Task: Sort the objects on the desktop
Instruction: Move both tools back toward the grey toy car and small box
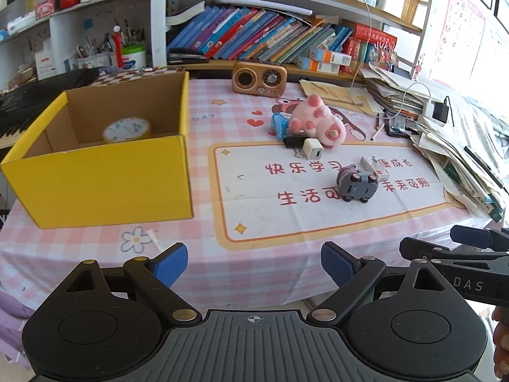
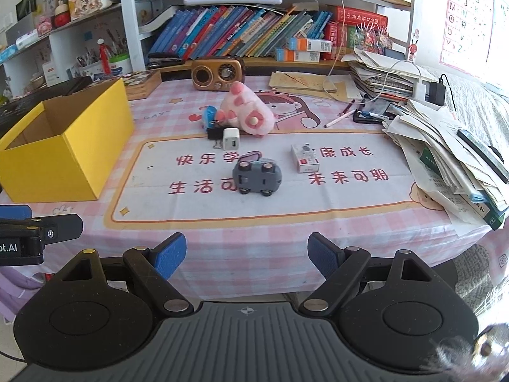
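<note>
A yellow cardboard box [image 1: 105, 175] [image 2: 70, 149] stands open at the left of the desk, with a roll of tape [image 1: 127, 130] inside it. On the pink mat lie a grey toy car [image 1: 358, 186] [image 2: 257, 175], a white charger cube [image 1: 313, 149] [image 2: 231, 139], a black binder clip [image 1: 294, 141] [image 2: 216, 133], a pink plush toy [image 1: 318, 117] [image 2: 248, 111], a blue packet [image 1: 279, 124] [image 2: 209, 115] and a small white card box [image 1: 375, 166] [image 2: 304, 158]. My left gripper [image 1: 254, 264] and right gripper [image 2: 246, 254] both hover open and empty over the desk's near edge.
A wooden retro radio [image 1: 259, 78] [image 2: 218, 74] stands at the back. Stacks of papers [image 1: 461, 146] [image 2: 445, 152] with a phone and cables crowd the right side. Bookshelves [image 1: 270, 38] line the rear. The right gripper's arm [image 1: 461, 254] shows at the left wrist view's right edge.
</note>
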